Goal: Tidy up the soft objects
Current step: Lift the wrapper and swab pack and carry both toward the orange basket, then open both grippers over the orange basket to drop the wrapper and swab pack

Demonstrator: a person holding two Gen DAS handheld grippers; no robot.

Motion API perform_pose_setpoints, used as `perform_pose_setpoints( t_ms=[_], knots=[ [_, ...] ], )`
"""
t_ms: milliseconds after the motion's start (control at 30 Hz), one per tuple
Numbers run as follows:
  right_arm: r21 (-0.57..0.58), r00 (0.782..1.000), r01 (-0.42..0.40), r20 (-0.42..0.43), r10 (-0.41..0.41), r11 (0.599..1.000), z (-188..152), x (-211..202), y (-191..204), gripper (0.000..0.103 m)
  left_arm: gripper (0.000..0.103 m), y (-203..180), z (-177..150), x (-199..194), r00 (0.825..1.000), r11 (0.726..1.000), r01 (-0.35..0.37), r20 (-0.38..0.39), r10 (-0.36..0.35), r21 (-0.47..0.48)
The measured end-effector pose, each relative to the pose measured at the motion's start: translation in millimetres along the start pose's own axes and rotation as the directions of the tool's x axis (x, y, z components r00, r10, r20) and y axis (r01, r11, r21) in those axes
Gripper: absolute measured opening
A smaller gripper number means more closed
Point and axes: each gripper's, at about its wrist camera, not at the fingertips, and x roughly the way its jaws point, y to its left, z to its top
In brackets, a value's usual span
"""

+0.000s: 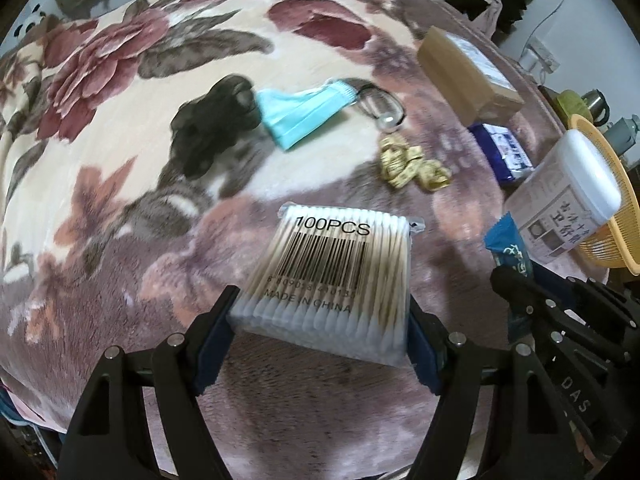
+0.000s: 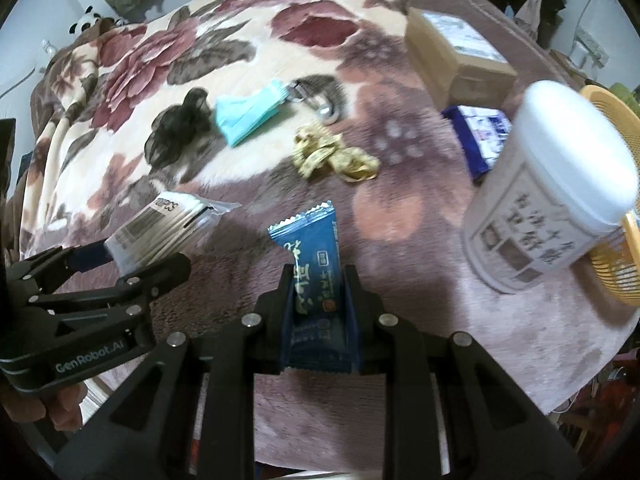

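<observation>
Both tools are gripping something above the flowered blanket [image 1: 120, 128] that is covering the bed: the left tool [image 1: 320, 320] is clamping a clear pack of cotton swabs [image 1: 332, 264] between its blue pads (the barcode and "100PCS" are facing the camera), and the right tool [image 2: 320, 300] is pinching a blue sachet [image 2: 316, 256] with its fingers drawn narrow. In the right wrist view the two tools are sitting side by side, the swab pack [image 2: 160, 228] just left of the sachet. Ahead of them on the blanket, loose soft things are lying well apart from both tools: a dark mesh piece [image 1: 208, 128] touching a teal face mask [image 1: 300, 108], a pair of glasses [image 1: 380, 104] at the mask's far end, and a crumpled yellow tape [image 1: 412, 164] nearer in. On the right side a white-lidded tub [image 2: 552, 192] is leaning against a yellow basket [image 2: 616, 272], standing close beside the right tool, with a blue packet [image 2: 480, 136] and a cardboard box [image 2: 452, 52] behind it.
</observation>
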Motion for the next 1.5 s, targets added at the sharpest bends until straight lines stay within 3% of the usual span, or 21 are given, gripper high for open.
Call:
perform_pose_setpoints(
  t_ms=[467,967,1200,1500],
  knots=[
    [0.046,0.997,0.012,0.073,-0.015,0.999,13.9,-38.9,-46.2,0.023,0.077,-56.0,25.1,-18.2,0.999,0.997,0.023,0.036,-0.026,0.075],
    [0.133,0.988,0.004,0.151,-0.025,0.991,31.7,-77.7,-112.7,0.023,0.077,-140.4,72.0,-41.6,0.993,0.980,0.075,0.081,-0.091,0.184],
    [0.212,0.981,0.025,0.183,-0.064,0.977,32.7,-92.8,-160.3,0.023,0.077,-191.1,92.4,-49.7,0.985,0.964,0.115,0.095,-0.141,0.238],
    [0.296,0.981,0.052,0.165,-0.105,0.954,26.2,-91.0,-219.4,0.023,0.077,-274.6,102.4,-41.8,0.975,0.925,0.176,0.068,-0.210,0.336]
  ],
)
